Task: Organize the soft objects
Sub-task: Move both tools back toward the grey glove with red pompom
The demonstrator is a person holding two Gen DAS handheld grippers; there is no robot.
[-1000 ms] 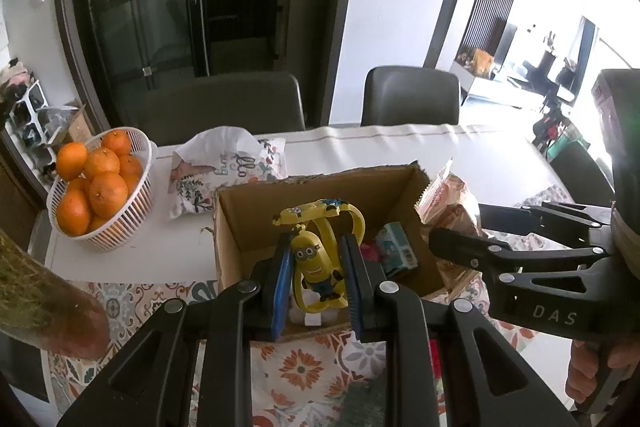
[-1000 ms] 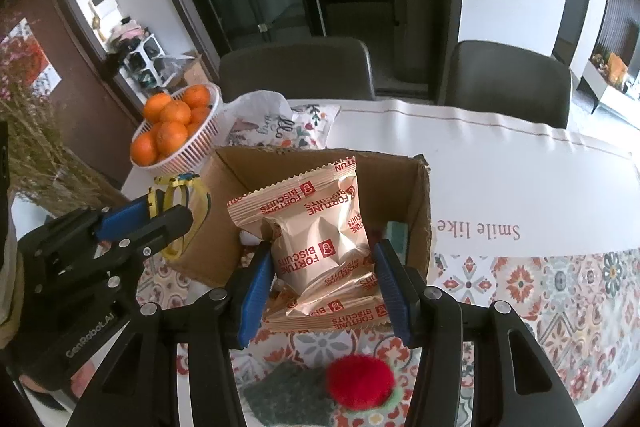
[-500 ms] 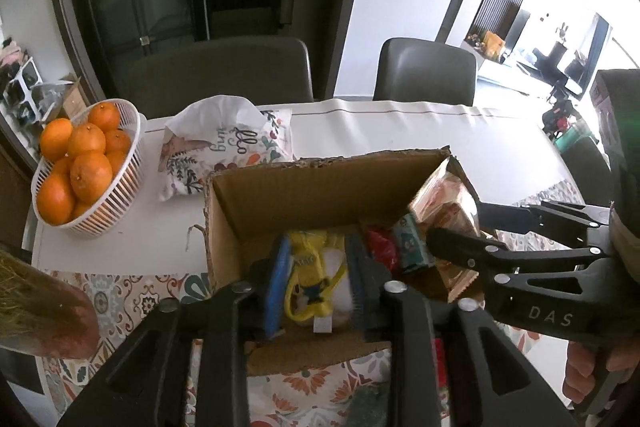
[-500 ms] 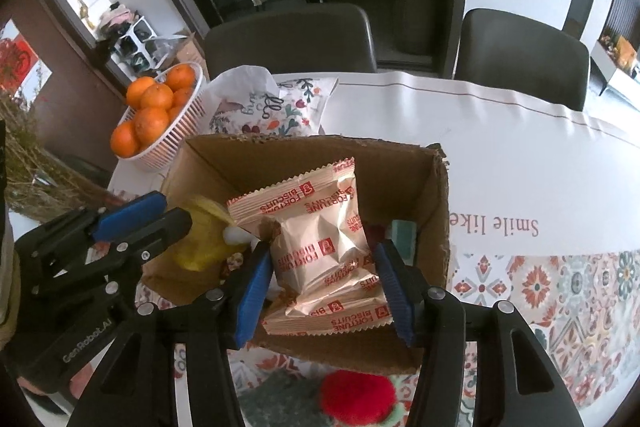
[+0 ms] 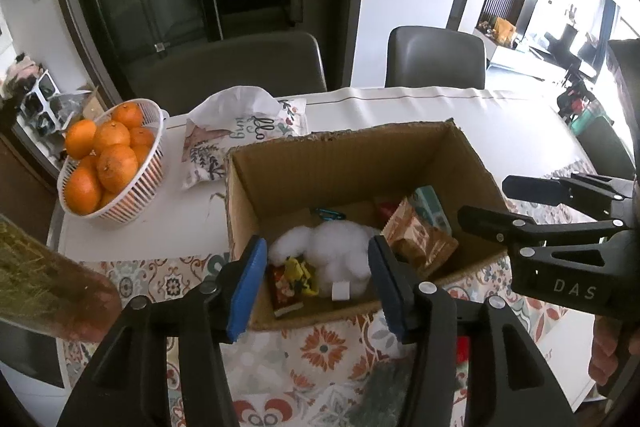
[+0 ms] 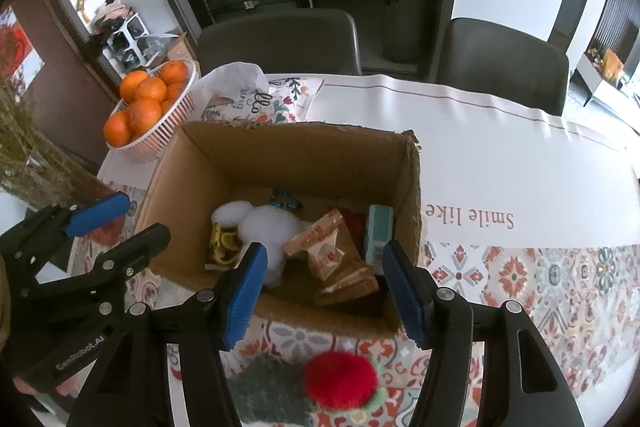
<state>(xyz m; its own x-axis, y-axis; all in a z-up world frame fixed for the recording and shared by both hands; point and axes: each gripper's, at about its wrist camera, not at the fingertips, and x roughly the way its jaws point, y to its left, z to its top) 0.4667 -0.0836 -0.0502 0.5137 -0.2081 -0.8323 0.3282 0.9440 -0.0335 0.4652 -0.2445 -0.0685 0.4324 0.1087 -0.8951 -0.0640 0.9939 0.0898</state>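
Observation:
An open cardboard box (image 5: 344, 151) (image 6: 288, 147) stands on the table. Inside lie a white fluffy toy (image 5: 332, 251) (image 6: 268, 227), a yellow minion toy (image 5: 298, 273) (image 6: 224, 243), a biscuit packet (image 5: 420, 239) (image 6: 332, 255) and a teal pack (image 6: 378, 231). My left gripper (image 5: 316, 283) is open and empty just above the box's near wall. My right gripper (image 6: 324, 287) is open and empty over the near right of the box. A red pom-pom (image 6: 340, 379) on a dark green soft item (image 6: 272, 391) lies below the right gripper.
A white basket of oranges (image 5: 108, 163) (image 6: 152, 111) sits at the far left. A printed cloth bag (image 5: 236, 131) (image 6: 256, 99) lies behind the box. Two grey chairs (image 6: 500, 63) stand past the table. Dried grass (image 6: 24, 155) is at the left edge.
Both grippers have opened. The minion toy and the biscuit packet have dropped into the box. Both grippers sit higher over the box than before.

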